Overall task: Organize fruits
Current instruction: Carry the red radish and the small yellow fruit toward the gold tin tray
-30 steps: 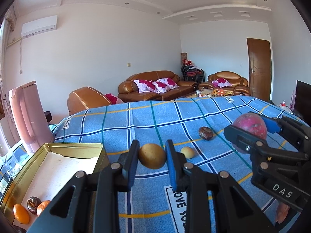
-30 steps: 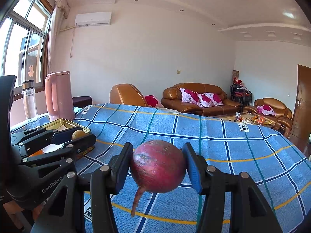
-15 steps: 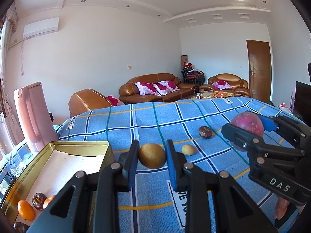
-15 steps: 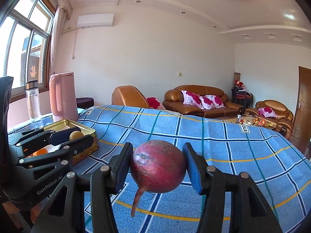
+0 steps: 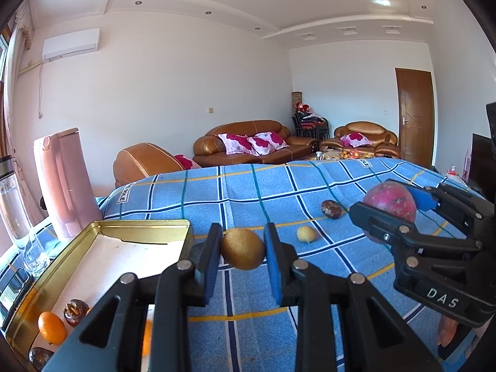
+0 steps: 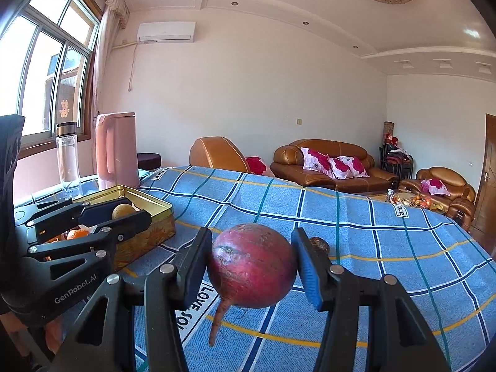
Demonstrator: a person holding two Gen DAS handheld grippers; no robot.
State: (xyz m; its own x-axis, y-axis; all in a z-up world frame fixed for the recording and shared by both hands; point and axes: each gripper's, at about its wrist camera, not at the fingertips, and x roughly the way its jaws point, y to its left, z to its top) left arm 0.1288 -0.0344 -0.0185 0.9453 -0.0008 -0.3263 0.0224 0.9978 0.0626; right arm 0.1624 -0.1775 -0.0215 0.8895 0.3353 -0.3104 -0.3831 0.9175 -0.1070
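Observation:
My left gripper (image 5: 242, 249) is shut on a round tan fruit (image 5: 242, 249), held above the blue checked cloth just right of the gold tin's (image 5: 145, 228) rim. The tin holds an orange (image 5: 51, 327) and dark brown fruits (image 5: 74, 308) at its near end. My right gripper (image 6: 252, 265) is shut on a dark red beet (image 6: 251, 265) with a hanging root; in the left wrist view that beet (image 5: 390, 202) shows at the right. On the cloth lie a small yellow fruit (image 5: 306, 234) and a dark brown fruit (image 5: 330, 208).
A pink kettle (image 5: 63, 183) and a clear bottle (image 6: 67, 158) stand behind the tin by the window. Brown leather sofas (image 5: 248, 145) sit beyond the table's far edge. The blue cloth (image 6: 341, 217) stretches bare to the right.
The left gripper has shifted left with the tan fruit, so the tin now lies closer beside it. The right gripper with the beet has barely moved.

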